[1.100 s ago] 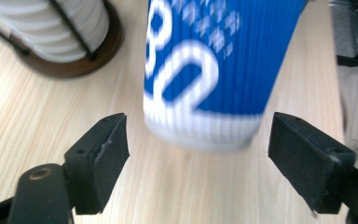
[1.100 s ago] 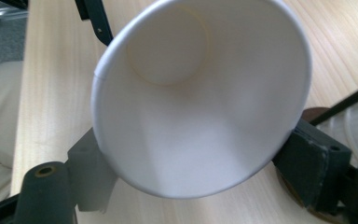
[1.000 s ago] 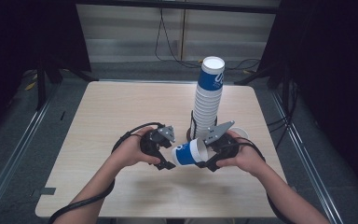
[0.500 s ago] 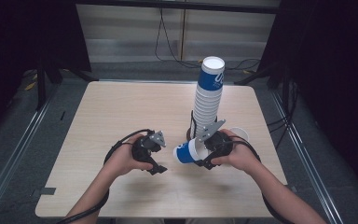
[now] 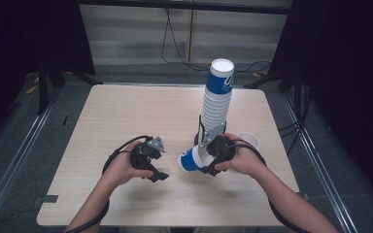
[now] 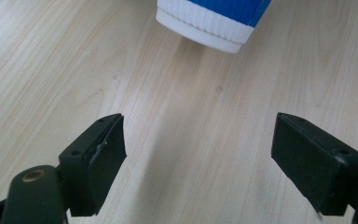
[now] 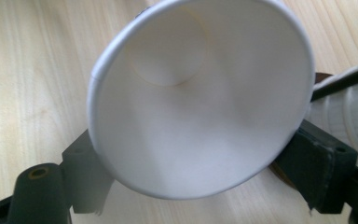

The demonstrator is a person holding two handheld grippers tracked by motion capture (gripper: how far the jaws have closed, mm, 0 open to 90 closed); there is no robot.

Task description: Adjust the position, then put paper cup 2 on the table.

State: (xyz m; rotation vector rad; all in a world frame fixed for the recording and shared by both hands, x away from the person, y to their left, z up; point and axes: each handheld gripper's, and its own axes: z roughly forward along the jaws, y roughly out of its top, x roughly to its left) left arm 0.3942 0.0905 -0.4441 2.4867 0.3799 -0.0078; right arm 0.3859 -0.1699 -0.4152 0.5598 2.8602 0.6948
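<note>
The blue-and-white paper cup (image 5: 193, 158) lies on its side in the right gripper (image 5: 212, 159), just in front of the tall stack of matching paper cups (image 5: 217, 104) and low over the pale wooden table (image 5: 126, 111). In the right gripper view its open white mouth (image 7: 200, 98) faces the camera, with the two black jaws pinching the wall near the rim from either side. The cup looks very light and thin-walled, so it would likely buckle under a hard squeeze. A gentle hold near the stiffer rolled rim, or around the base, seems safest. The left gripper (image 5: 151, 165) hovers left of the stack and holds nothing. Its jaws stand spread wide and have just been opening. Against the earlier frame, the left gripper has drawn away from the cup's base and sunk towards the table, while the right gripper has barely shifted.
</note>
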